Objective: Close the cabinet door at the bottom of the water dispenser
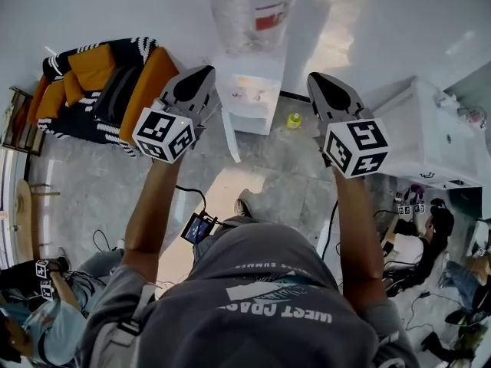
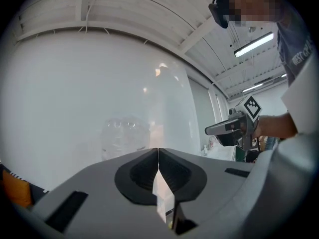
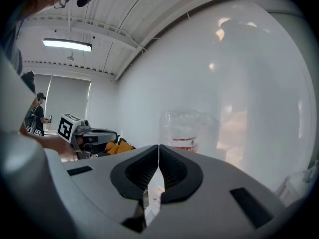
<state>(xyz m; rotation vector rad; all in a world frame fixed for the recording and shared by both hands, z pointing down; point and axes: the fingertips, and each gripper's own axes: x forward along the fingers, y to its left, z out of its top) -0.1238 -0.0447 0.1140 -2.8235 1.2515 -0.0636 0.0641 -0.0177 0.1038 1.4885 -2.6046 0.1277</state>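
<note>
- The water dispenser stands against the wall.
- Its cabinet door stands open at the dispenser's base.
- The left gripper, jaws pressed together and empty, hovers just left of the dispenser.
- The right gripper, likewise closed and empty, hovers to its right.

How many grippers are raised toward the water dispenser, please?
2: the left gripper left of the water dispenser, the right gripper right of it, both shut. None seems hidden.

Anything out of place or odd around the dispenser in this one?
Yes. On the dispenser, the bottom door stands swung open toward the person instead of shut. A small yellow object sits on the floor to its right; I can't tell what it is.
</note>
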